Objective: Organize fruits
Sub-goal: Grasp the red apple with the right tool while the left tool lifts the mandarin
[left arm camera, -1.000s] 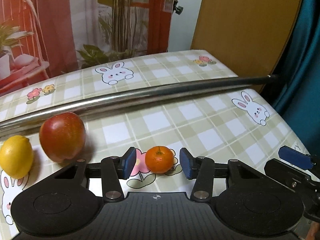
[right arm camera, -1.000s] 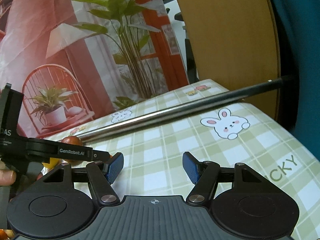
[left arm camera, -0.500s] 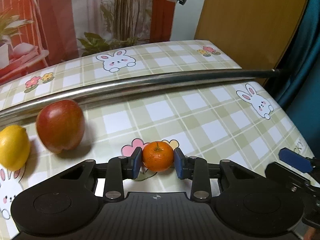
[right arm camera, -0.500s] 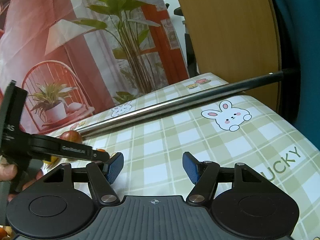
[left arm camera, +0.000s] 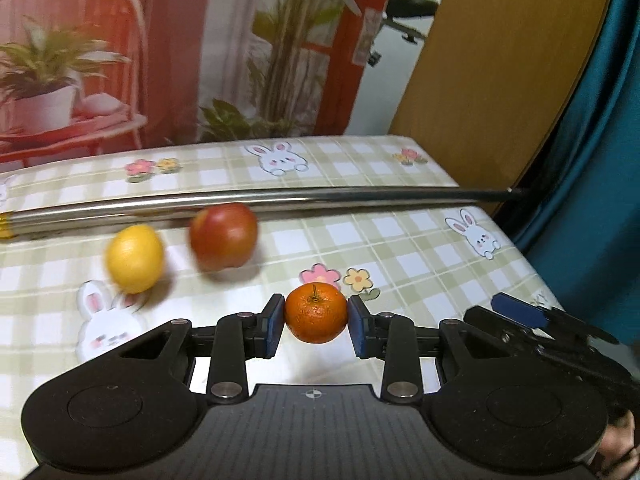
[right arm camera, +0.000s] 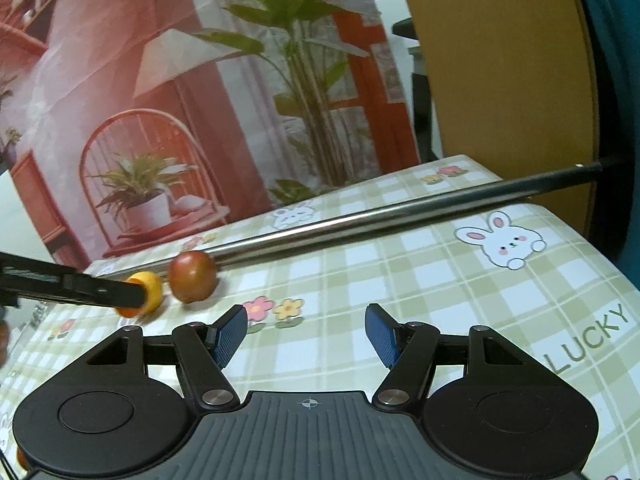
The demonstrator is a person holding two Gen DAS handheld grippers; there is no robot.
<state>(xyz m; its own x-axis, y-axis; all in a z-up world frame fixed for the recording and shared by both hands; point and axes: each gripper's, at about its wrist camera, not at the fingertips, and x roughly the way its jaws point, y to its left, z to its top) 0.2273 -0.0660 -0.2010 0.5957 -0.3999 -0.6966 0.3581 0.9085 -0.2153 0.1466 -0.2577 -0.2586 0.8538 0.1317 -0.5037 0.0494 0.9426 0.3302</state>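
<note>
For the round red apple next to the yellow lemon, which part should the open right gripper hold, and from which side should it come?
A judgement: grip the round red apple across its widest middle, coming from the front, along the checked tablecloth. The yellow lemon sits close on one side and the steel rod runs just behind, so the right gripper finds most room in front.
</note>
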